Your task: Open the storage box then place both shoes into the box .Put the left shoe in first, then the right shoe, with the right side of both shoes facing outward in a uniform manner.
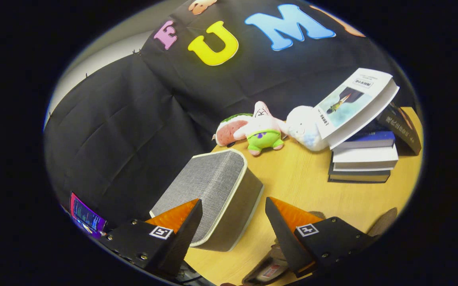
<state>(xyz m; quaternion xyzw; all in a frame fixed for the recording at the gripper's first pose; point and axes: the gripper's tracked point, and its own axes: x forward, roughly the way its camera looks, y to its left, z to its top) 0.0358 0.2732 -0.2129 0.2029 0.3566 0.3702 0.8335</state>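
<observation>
Your storage box sits lid-closed on the worktop, just ahead of the gripper and slightly left. Come down squarely onto the lid's near edge and lift it evenly. The gripper is spread wide, holding and touching nothing.

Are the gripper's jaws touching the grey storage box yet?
Cannot tell. In the gripper view the gripper is open above the storage box; one jaw overlaps the lid in the image, but no plain contact or gap shows.
</observation>
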